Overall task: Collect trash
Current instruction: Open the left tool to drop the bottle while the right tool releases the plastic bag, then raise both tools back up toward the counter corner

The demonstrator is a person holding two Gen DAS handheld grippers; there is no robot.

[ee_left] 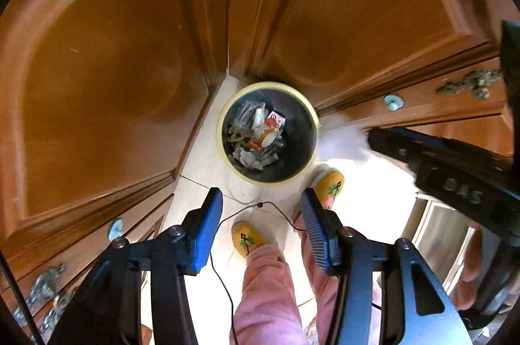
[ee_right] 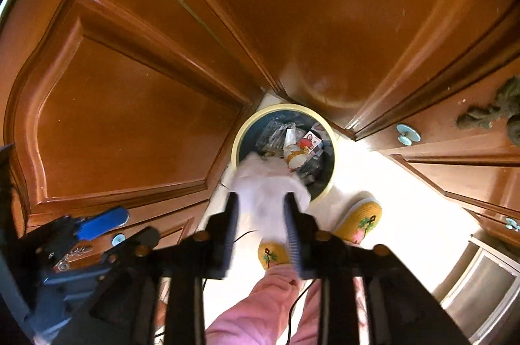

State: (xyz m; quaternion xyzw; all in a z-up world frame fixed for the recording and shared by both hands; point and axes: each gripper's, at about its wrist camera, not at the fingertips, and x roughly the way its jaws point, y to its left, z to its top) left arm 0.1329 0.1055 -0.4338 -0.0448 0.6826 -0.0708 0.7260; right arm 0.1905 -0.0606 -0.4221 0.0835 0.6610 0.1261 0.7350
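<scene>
1. Nearest in the left wrist view, the left gripper (ee_left: 261, 231) points down at the floor with its 2 blue-padded fingers (ee_left: 208, 234) spread wide and nothing between them.
2. In the right wrist view, the right gripper (ee_right: 260, 231) is clamped on a white crumpled tissue (ee_right: 266, 185), which bulges out past the fingertips and looks blurred.
3. Below both grippers are the person's pink trouser legs (ee_left: 266, 289) and 2 yellow knitted slippers (ee_left: 248, 239) standing on the pale tiled floor (ee_left: 195, 163); a thin black cable (ee_left: 224, 286) runs across the tiles between them.
4. Beyond the feet, the trash bin (ee_left: 224, 146), round with a cream rim and dark inside, stands on the floor in the corner where the wooden cabinet doors (ee_left: 97, 85) meet.
5. The bin already holds clear plastic wrappers (ee_left: 247, 114) and a small printed box (ee_left: 275, 120).
6. From the right wrist view the tissue hangs over the near left edge of the bin's rim; whether it touches the rim cannot be told.
7. Farthest, light blue round knobs (ee_right: 408, 134) and dark ornate metal handles (ee_left: 471, 83) sit on the cabinet drawers.
</scene>
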